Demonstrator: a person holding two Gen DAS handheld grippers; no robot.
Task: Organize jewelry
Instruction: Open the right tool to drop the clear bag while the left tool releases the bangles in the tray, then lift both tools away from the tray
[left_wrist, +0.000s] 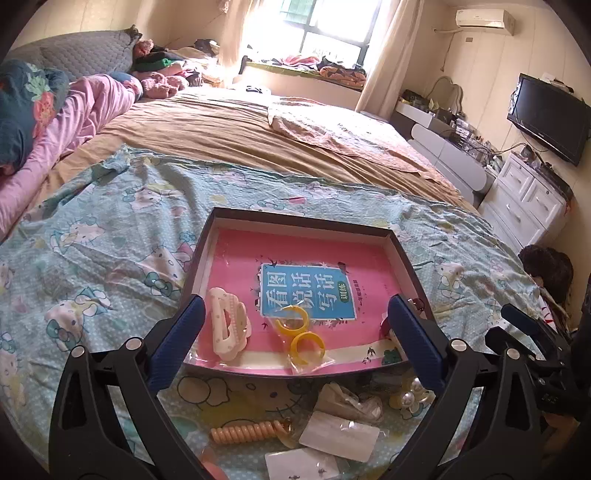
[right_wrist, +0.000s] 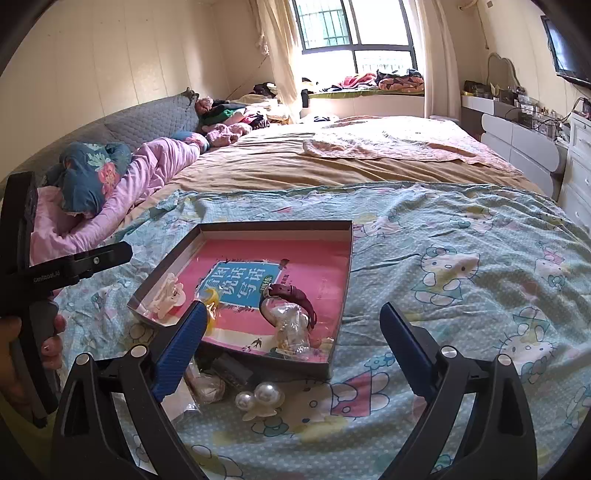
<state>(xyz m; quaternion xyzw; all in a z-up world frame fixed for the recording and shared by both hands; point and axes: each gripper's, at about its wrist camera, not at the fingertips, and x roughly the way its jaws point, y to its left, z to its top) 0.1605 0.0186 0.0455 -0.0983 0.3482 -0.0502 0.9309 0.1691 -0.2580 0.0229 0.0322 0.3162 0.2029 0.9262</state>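
A shallow dark tray (left_wrist: 303, 221) (right_wrist: 273, 224) lined with a pink book lies on the cartoon-cat bedspread. Inside it are a cream claw clip (left_wrist: 229, 328) (right_wrist: 168, 295), bagged yellow hoops (left_wrist: 299, 332), a maroon-strapped watch (right_wrist: 295, 299) and a clear bag of small pieces (right_wrist: 291, 328). My left gripper (left_wrist: 295, 301) hangs open above the tray's near edge, holding nothing. My right gripper (right_wrist: 293, 306) is open and empty over the tray's near right corner. Loose in front of the tray lie a peach spiral hair tie (left_wrist: 247, 432), white earring cards (left_wrist: 340, 435) and a pearl clip (left_wrist: 410, 395) (right_wrist: 260, 397).
A crumpled plastic bag (left_wrist: 343, 402) (right_wrist: 205, 384) sits by the tray's front edge. Pillows and a pink quilt (right_wrist: 147, 166) lie at the left of the bed, white drawers (left_wrist: 524, 199) stand at the right. A hand (right_wrist: 51, 332) grips the left tool's handle.
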